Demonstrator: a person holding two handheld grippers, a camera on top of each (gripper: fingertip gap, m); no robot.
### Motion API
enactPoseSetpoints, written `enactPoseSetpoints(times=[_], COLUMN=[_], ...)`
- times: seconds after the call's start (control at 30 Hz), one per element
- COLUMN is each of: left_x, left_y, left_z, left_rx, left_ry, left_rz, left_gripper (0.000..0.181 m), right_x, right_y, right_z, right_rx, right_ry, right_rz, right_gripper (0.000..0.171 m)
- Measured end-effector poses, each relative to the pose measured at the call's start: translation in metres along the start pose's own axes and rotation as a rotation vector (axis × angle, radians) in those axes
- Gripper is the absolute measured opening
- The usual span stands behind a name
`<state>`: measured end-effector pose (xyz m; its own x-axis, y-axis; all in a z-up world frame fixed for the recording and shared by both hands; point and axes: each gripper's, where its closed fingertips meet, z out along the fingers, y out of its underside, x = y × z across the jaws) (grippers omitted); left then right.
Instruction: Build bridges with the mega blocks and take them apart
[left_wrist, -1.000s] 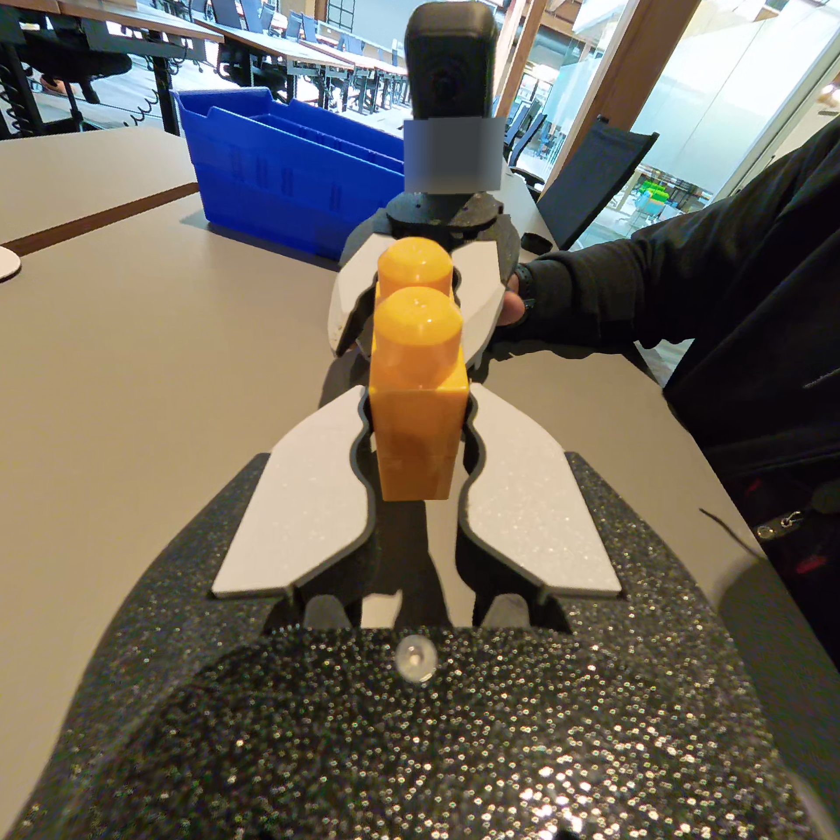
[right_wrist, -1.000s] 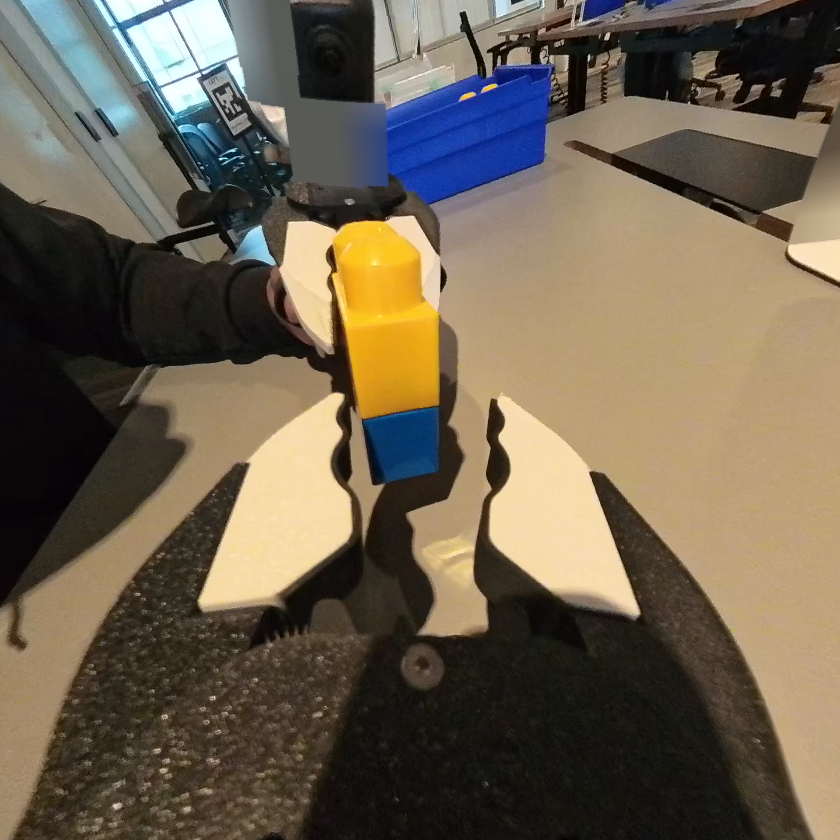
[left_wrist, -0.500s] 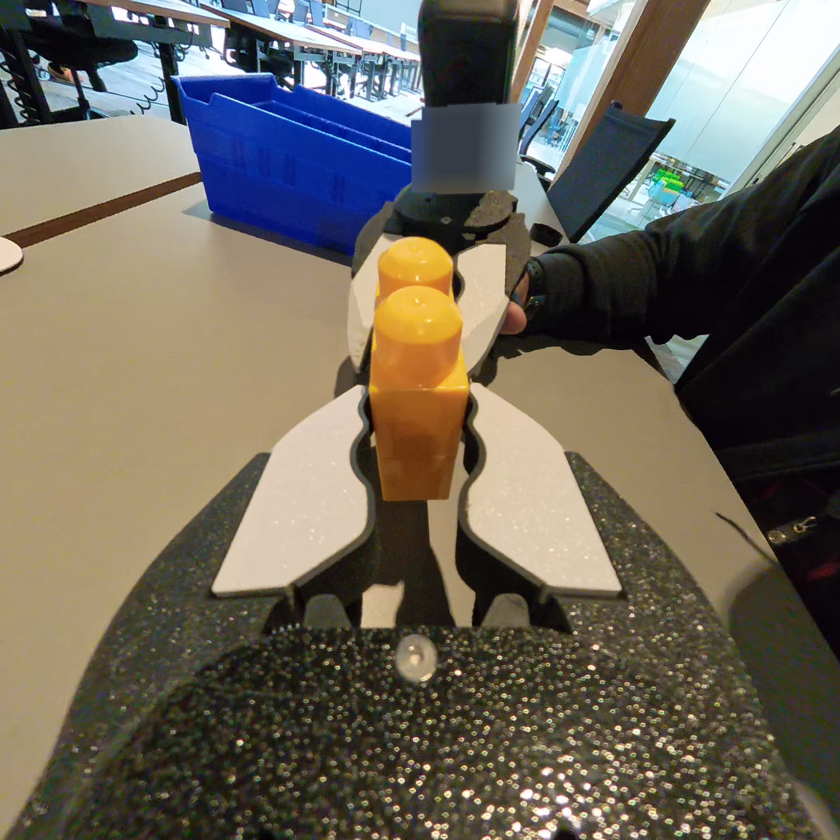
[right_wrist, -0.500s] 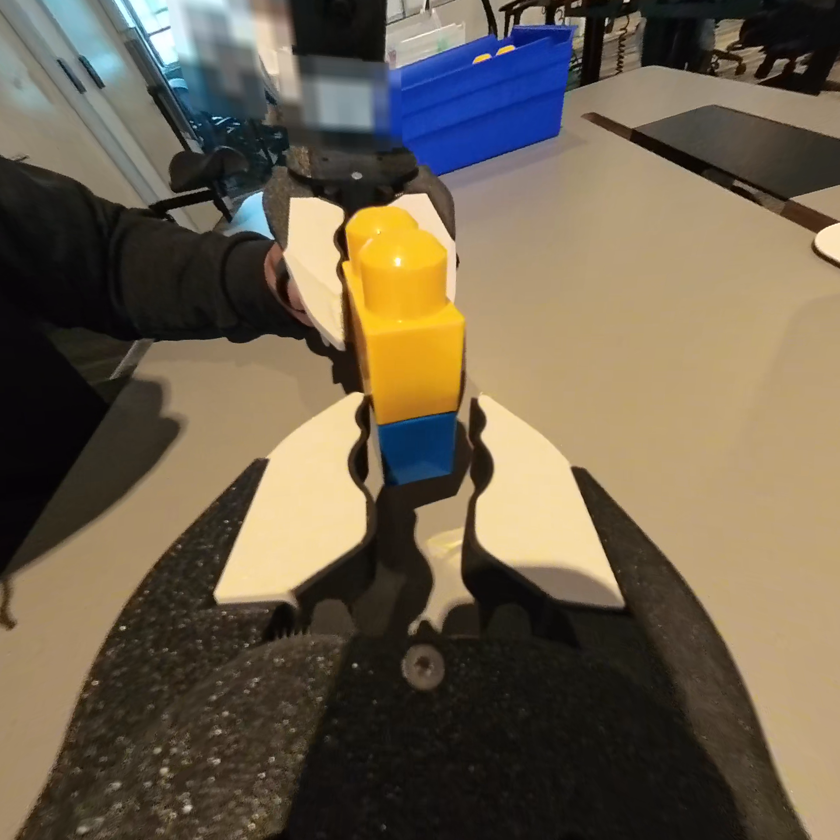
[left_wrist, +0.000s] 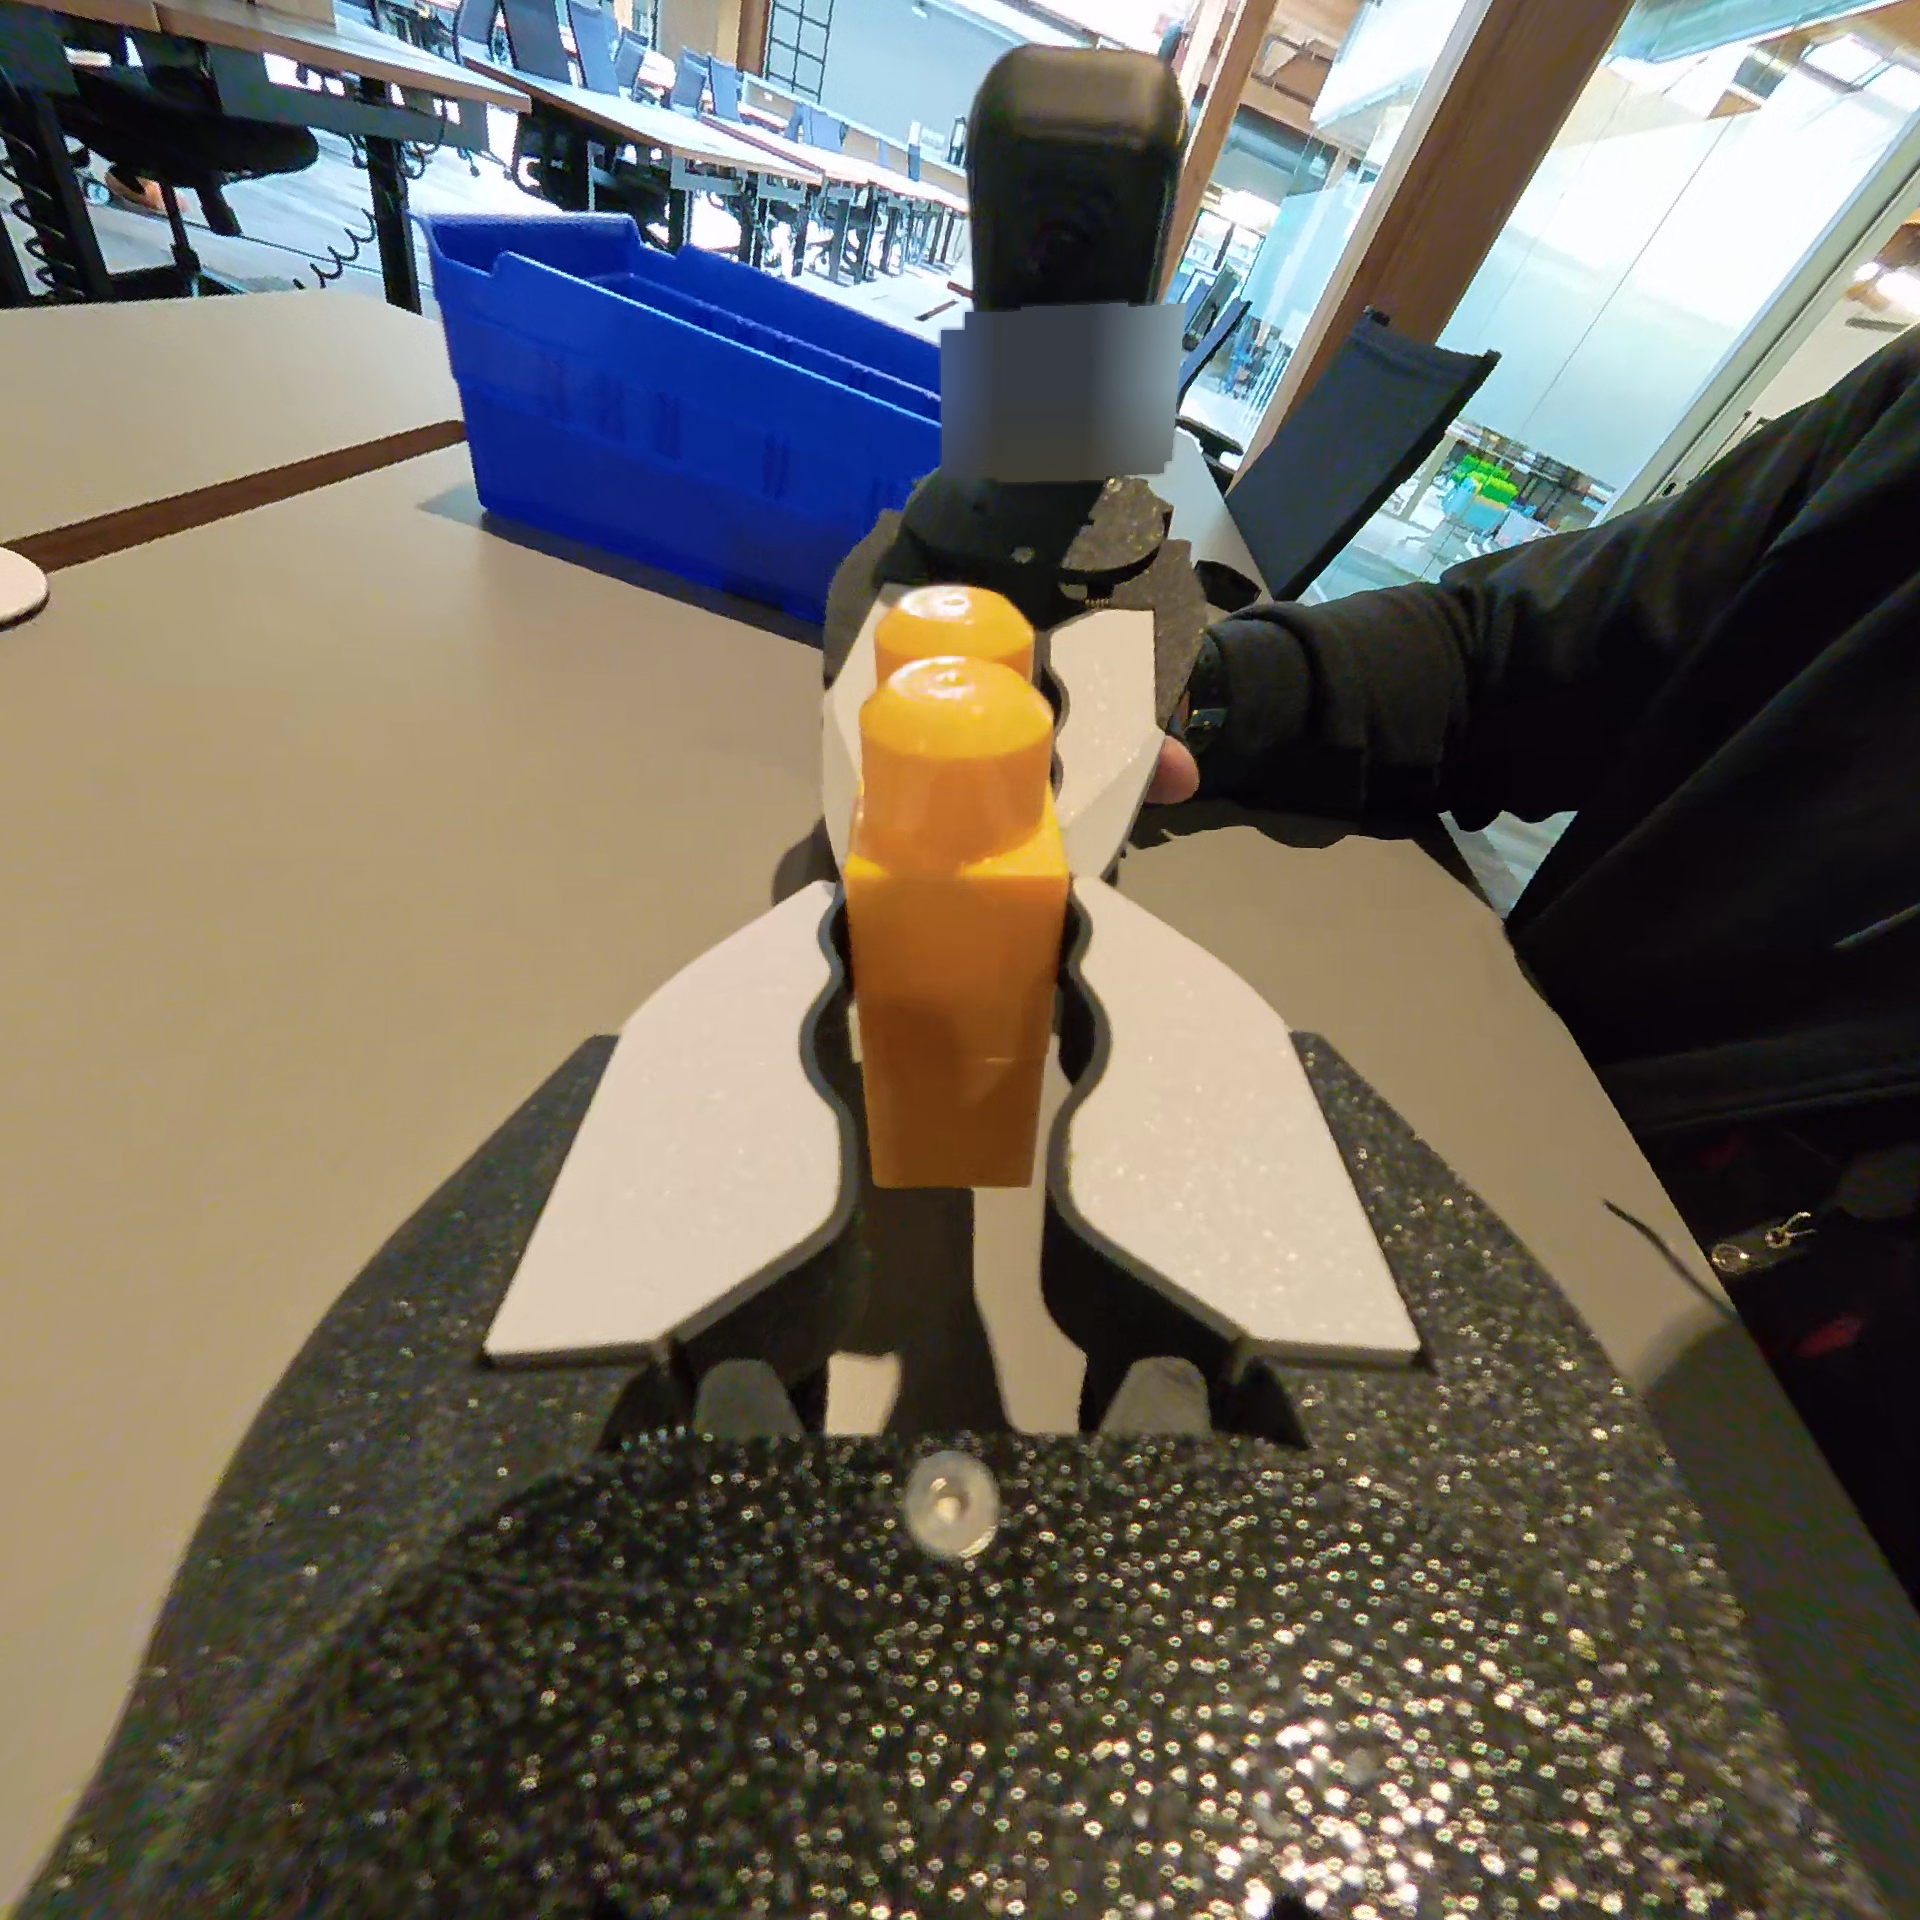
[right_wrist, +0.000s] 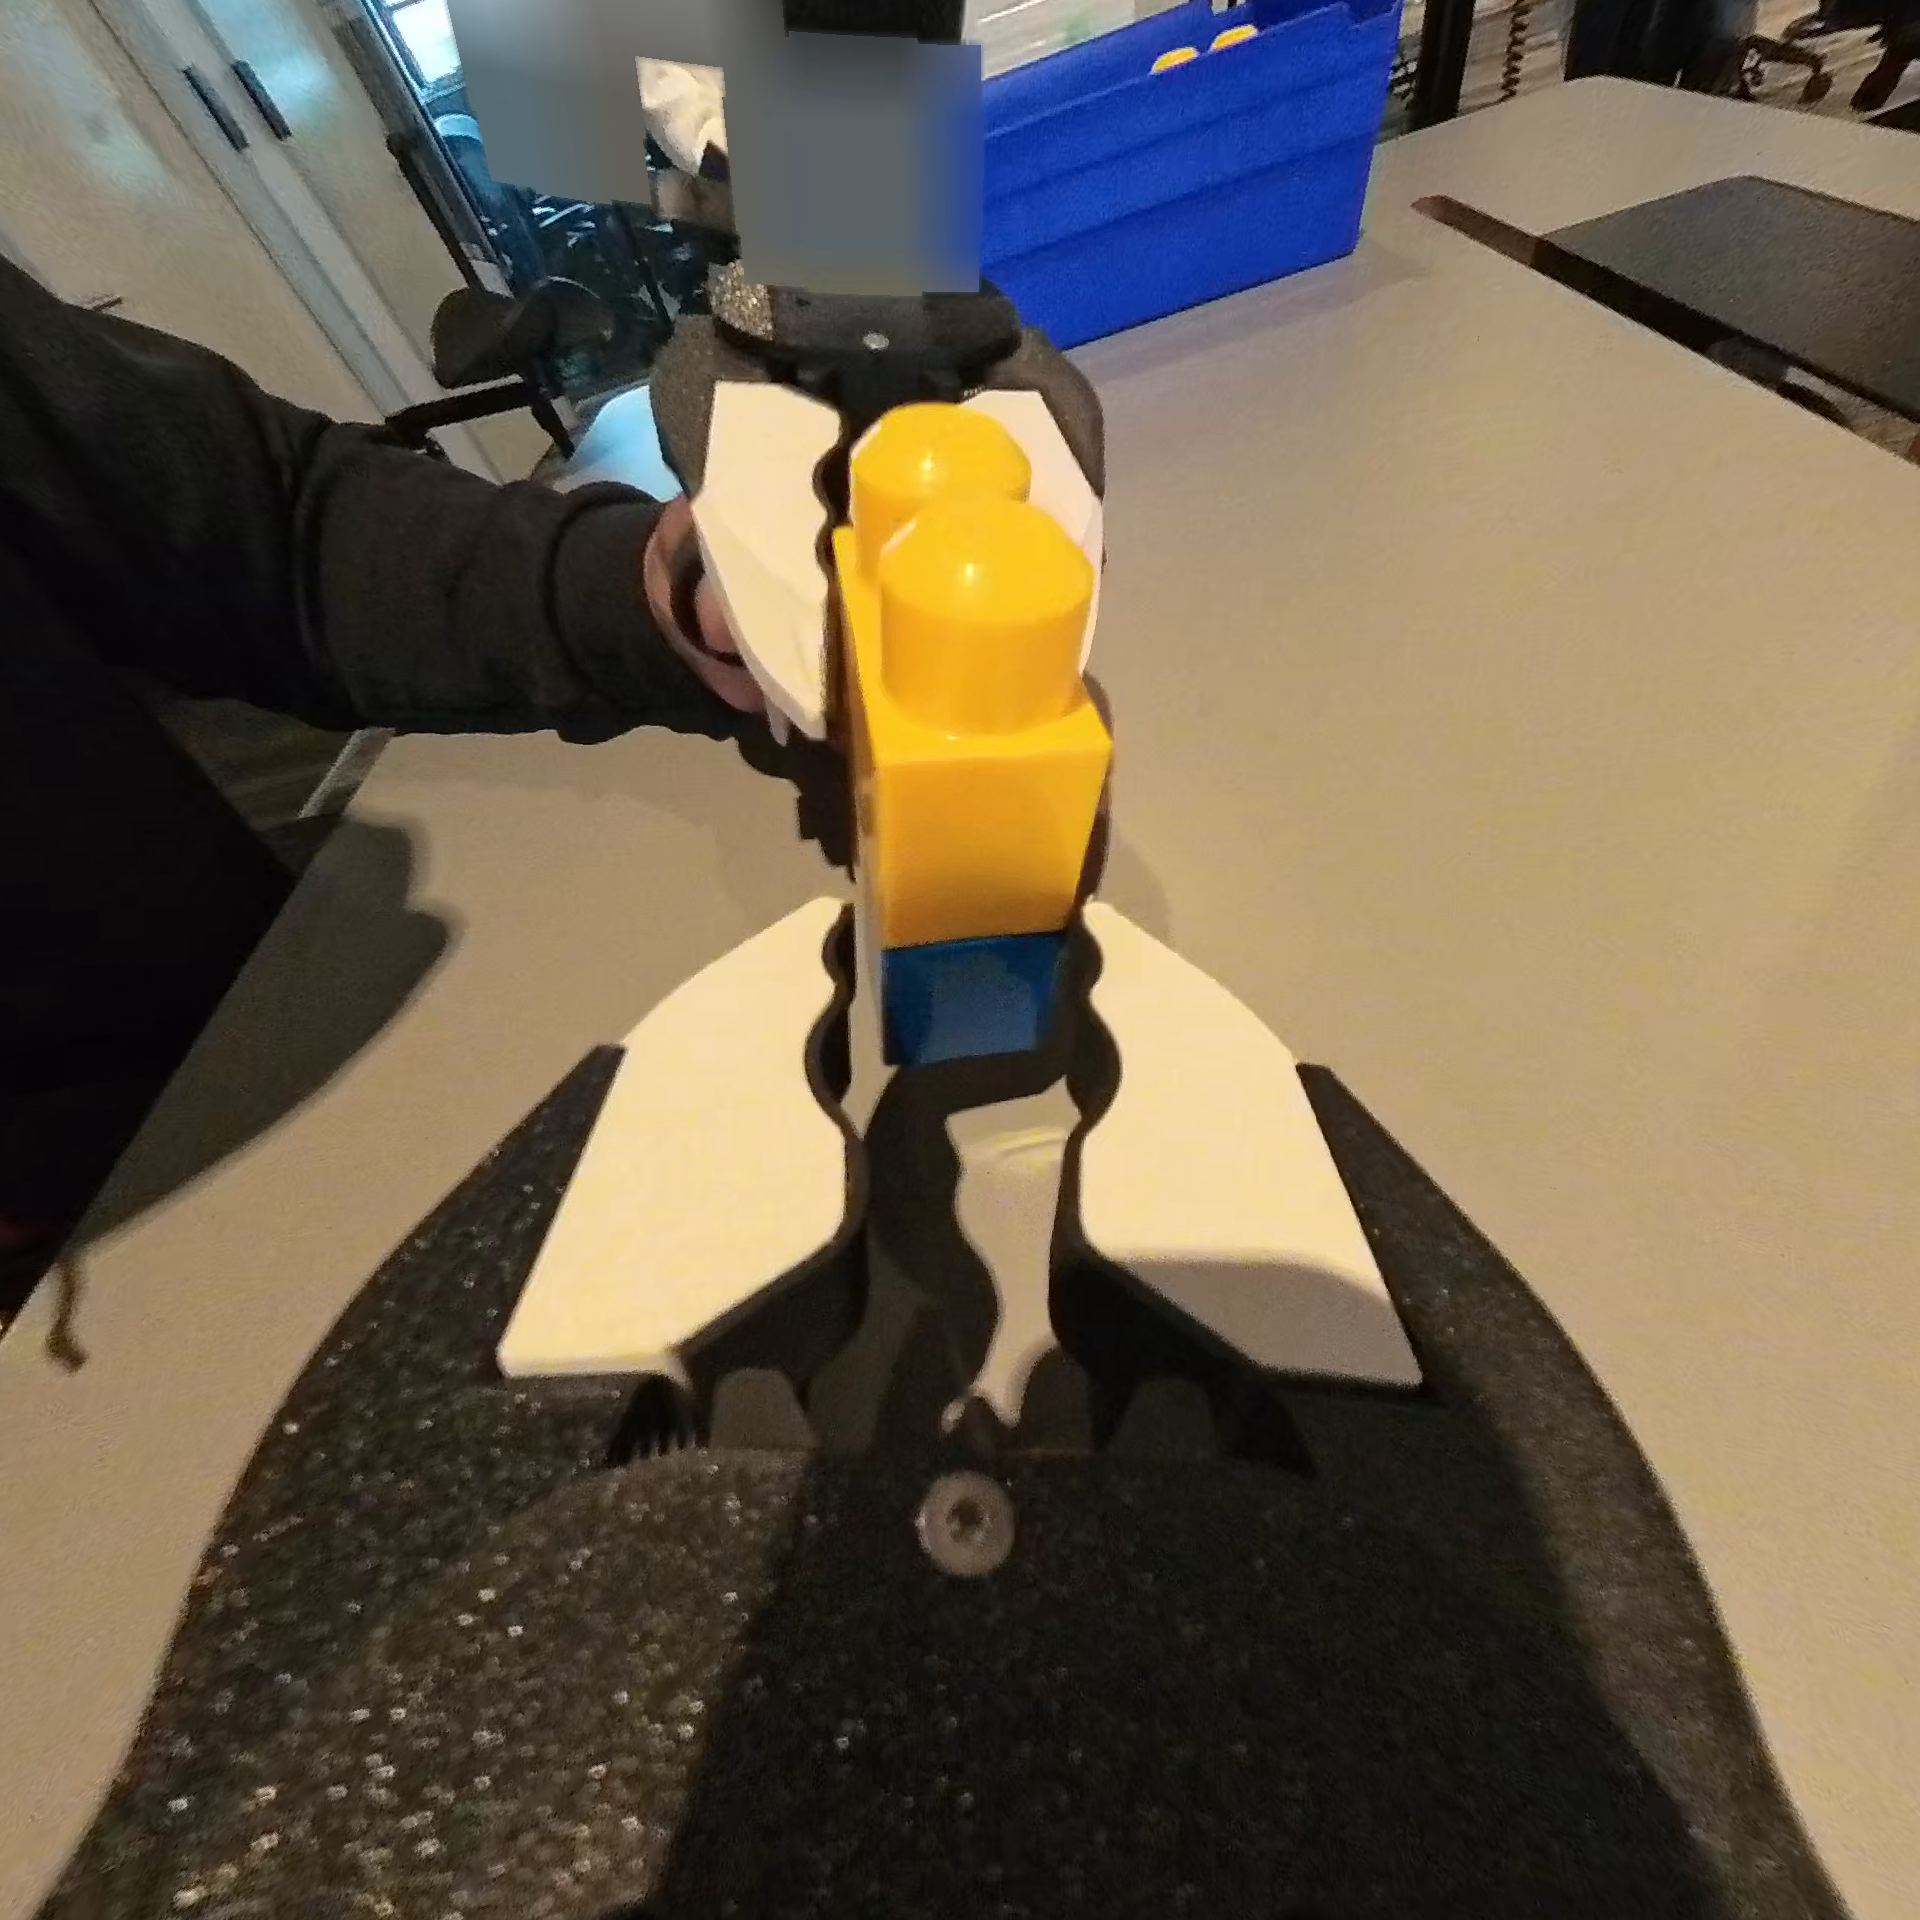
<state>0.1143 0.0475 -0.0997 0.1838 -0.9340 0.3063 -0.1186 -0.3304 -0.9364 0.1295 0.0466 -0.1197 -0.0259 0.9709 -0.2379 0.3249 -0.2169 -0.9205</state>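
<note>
The left gripper (left_wrist: 956, 966) has its jaws closed on the near end of a yellow block (left_wrist: 951, 935), which stands upright between them with its two round studs pointing up, one behind the other. In the right wrist view the same yellow block (right_wrist: 971, 748) sits on top of a blue block (right_wrist: 966, 997), and the right gripper (right_wrist: 961, 987) has its jaws pressed against the sides of that blue block, just under the seam where the two colours meet. The two grippers face each other from opposite ends of the stack, each with a dark-sleeved hand (right_wrist: 696, 613) behind it. The stack is held above the grey table (left_wrist: 364, 831); whether its base touches the surface cannot be told. A blue bin (left_wrist: 675, 416) stands well apart at the far side of the table.
</note>
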Motion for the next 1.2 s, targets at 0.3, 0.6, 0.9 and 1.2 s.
enactPoseSetpoints(times=[0.3, 0.6, 0.9, 1.2], left_x=[0.001, 0.000, -0.003, -0.006], left_y=[-0.001, -0.001, -0.004, -0.011], left_z=[0.000, 0.000, -0.001, -0.005], left_rx=[0.006, 0.004, 0.045, 0.102], left_ry=[0.009, 0.007, 0.018, 0.001], left_rz=[-0.006, -0.015, -0.108, -0.133], left_gripper=[0.036, 0.036, 0.036, 0.036], right_x=[0.000, 0.001, 0.000, 0.000], right_y=[0.001, 0.000, 0.003, 0.008], right_z=[0.000, -0.001, 0.001, 0.005], right_rx=[-0.004, 0.005, -0.018, -0.056], right_ry=[-0.002, 0.006, -0.012, -0.025], right_rz=[0.003, 0.009, 0.028, 0.059], right_gripper=[0.035, 0.035, 0.035, 0.035])
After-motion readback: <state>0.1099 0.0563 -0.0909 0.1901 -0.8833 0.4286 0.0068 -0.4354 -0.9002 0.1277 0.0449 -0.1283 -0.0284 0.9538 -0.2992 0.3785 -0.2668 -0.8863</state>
